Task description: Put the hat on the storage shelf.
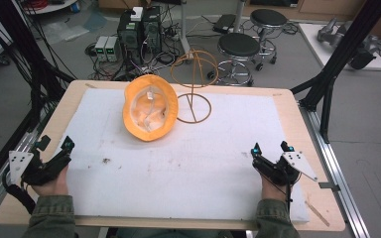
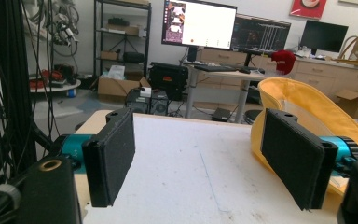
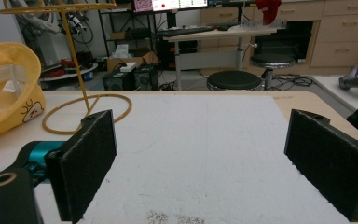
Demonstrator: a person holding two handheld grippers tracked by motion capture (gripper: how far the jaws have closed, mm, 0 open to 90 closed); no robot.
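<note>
Two grippers sit at the near edge, left gripper [image 1: 54, 148] and right gripper [image 1: 270, 147], both jaws wide with nothing between. The hat [image 1: 149, 106] lies far-centre, upside down, beside the stand [image 1: 194, 84]. Right gripper view catches a small cartoon face [image 3: 28, 111] on its brim; no readable writing.

Each hand holds a black gripper, the left gripper [image 1: 55, 144] and the right gripper [image 1: 270, 147], with flat black pads [image 2: 112, 156], shiny blue-green parts and a grey three-cornered plate [image 1: 299, 164] on top. A black cable [image 1: 15, 191] trails from the left one. The person wears dark green sleeves [image 1: 49, 217].
</note>
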